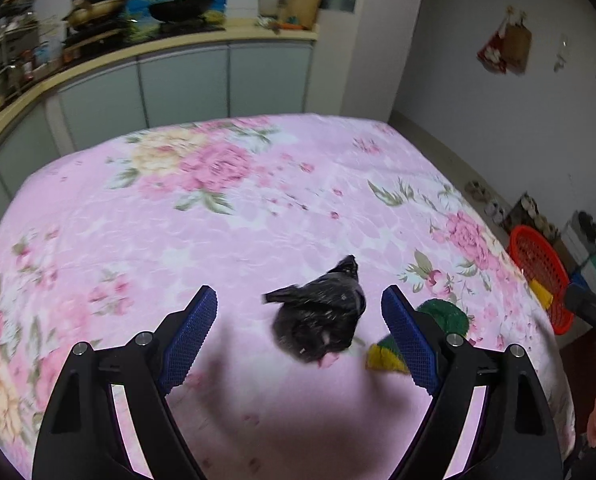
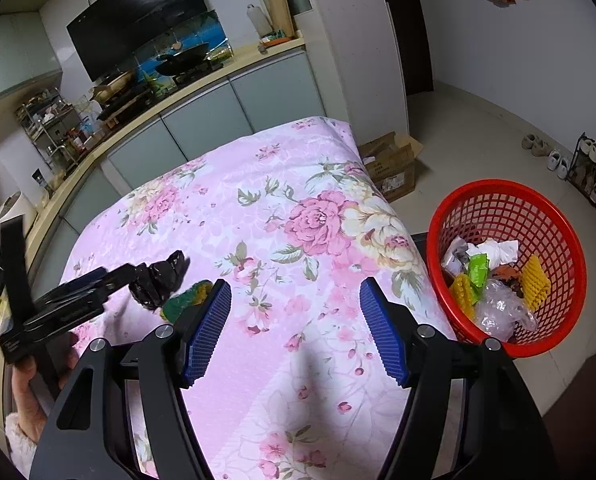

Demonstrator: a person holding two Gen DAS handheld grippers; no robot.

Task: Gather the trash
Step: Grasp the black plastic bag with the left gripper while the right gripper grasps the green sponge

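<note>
Left claw (image 1: 300, 312) is wide open with the crumpled black bag (image 1: 320, 322) between its pads, nothing touching yet: drop it straight down, centre on the bulk not the thin tail, then close, keeping the right pad clear of the green-and-yellow scrap (image 1: 438, 316) just beside it. Right claw (image 2: 295, 320) is open and empty over the floral tabletop (image 2: 257, 208) near its right edge. Red basket (image 2: 538, 208) stands on the floor just off that edge, already holding wrappers, so carry the bag there.

A table with a flowery pink cloth

On the pink flowered cloth (image 1: 257, 220) lie a crumpled black plastic bag (image 1: 318, 320) and, just beside it, a green and yellow scrubbing pad (image 1: 446, 316).
</note>
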